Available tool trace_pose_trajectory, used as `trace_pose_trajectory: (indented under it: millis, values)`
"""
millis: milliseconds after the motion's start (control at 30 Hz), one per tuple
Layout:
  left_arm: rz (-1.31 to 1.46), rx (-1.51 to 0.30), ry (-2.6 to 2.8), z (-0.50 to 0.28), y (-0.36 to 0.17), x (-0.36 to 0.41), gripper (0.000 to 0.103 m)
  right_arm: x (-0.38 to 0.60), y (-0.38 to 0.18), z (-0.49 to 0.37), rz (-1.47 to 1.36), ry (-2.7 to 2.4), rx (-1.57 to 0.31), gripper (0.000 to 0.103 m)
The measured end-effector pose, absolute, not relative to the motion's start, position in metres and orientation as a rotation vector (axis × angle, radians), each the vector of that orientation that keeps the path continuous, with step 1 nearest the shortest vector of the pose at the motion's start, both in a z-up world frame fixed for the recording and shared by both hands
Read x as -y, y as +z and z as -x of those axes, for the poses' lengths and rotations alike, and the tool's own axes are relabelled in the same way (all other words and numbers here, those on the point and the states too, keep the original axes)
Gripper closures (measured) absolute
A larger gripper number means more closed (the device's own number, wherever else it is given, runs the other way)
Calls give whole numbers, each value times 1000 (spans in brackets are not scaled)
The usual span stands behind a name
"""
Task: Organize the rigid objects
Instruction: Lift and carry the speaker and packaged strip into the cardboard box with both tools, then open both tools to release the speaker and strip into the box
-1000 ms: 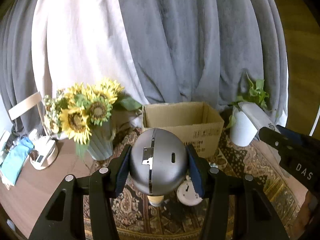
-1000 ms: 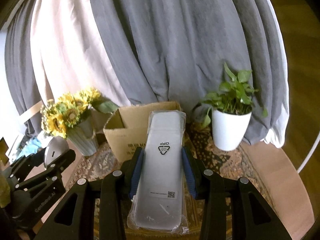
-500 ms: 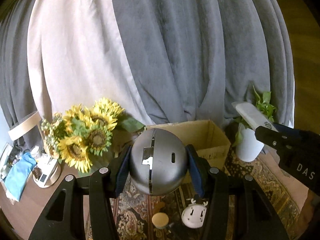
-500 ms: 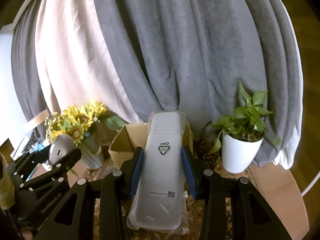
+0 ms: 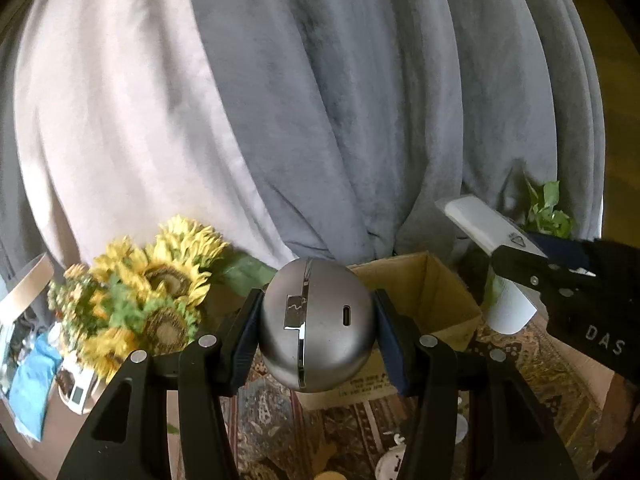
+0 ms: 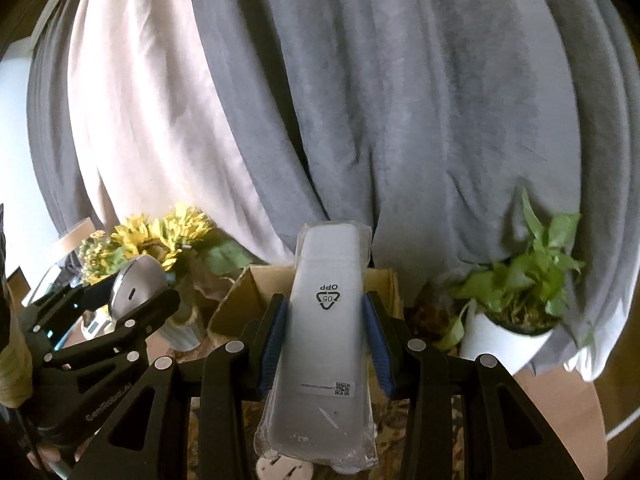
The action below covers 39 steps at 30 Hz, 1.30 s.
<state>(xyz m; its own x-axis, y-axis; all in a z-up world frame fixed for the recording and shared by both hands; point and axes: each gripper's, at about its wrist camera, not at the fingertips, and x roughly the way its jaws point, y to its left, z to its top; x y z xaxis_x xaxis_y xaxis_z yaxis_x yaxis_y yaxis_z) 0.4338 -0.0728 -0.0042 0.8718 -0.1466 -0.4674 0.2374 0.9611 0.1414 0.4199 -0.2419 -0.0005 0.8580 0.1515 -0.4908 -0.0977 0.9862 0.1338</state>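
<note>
A round metal device (image 5: 316, 326) is clamped between the fingers of the left gripper (image 5: 316, 332), and a flat white pack (image 6: 326, 344) in clear wrap is clamped in the right gripper (image 6: 326, 346). Both things are held in the air, above the patterned tabletop (image 5: 532, 364). The open box (image 5: 424, 292) is seen at 12 o'clock from each gripper, just behind the held thing and lower. The long axis of the pack is pointed straight at the box, along the fingers. Neither gripper is clearly nearer to the box. The drop is judged to need a move forward and downward. Sunflowers (image 5: 152, 296) are seen at 10 o'clock and a plant (image 6: 516, 304) at 2 o'clock.
</note>
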Motion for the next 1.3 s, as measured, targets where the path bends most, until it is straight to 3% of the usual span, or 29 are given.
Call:
trace_pose_trajectory:
  millis: [667, 767, 800, 833, 1100, 1300]
  values:
    - [-309, -728, -333, -535, -28, 100, 50, 238, -18, -531, 23, 327, -720, 63]
    - [-322, -758, -328, -546, -35, 100, 50, 235, -23, -542, 61, 356, -724, 69]
    - [-327, -774, -335, -551, -38, 102, 50, 233, -24, -545, 76, 363, -725, 76]
    - [-326, -789, -345, -556, -42, 103, 50, 233, -25, -548, 81, 362, -721, 78]
    - [-299, -895, -406, -583, -58, 108, 50, 234, -36, -577, 101, 356, -749, 78]
    - [-318, -858, -373, -579, -50, 109, 42, 235, -37, -577, 88, 340, -748, 78]
